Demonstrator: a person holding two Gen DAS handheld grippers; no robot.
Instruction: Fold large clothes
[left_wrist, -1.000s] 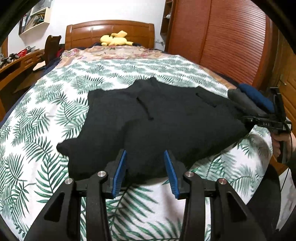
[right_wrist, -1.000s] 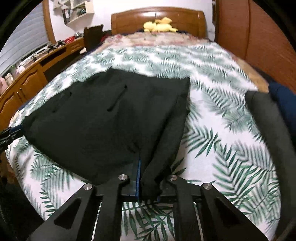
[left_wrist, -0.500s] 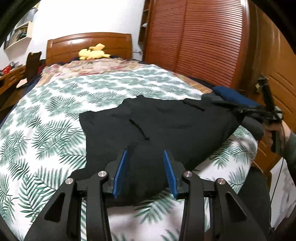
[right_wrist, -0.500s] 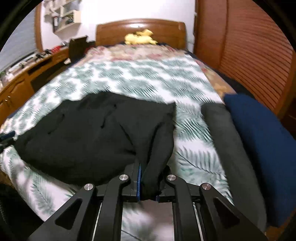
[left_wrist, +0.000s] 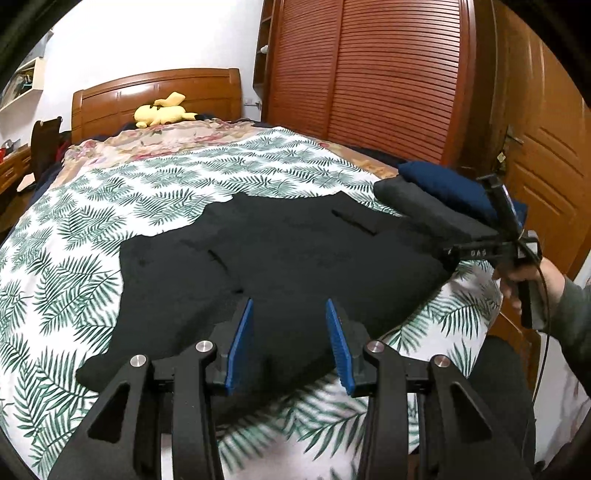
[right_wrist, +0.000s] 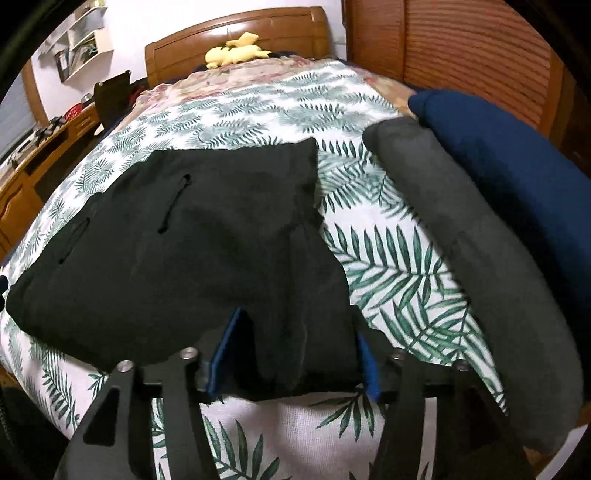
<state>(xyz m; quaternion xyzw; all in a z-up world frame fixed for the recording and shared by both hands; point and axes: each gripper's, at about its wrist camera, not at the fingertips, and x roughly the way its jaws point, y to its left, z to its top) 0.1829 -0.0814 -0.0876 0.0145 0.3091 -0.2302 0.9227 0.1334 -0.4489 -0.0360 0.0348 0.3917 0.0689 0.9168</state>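
A large black garment lies spread flat on the leaf-print bedspread, near the bed's foot. My left gripper is open and empty above the garment's near edge. My right gripper is open, its blue pads standing either side of the garment's near corner, which lies loose between them. In the left wrist view the right gripper sits at the garment's far right corner, held by a hand.
A folded grey garment and a folded navy one lie along the bed's right side. A yellow plush toy sits by the headboard. A wooden wardrobe stands right; a desk stands left.
My right gripper was shut on the garment's corner and has opened, letting it go. Both views have swung right. My left gripper stays open.
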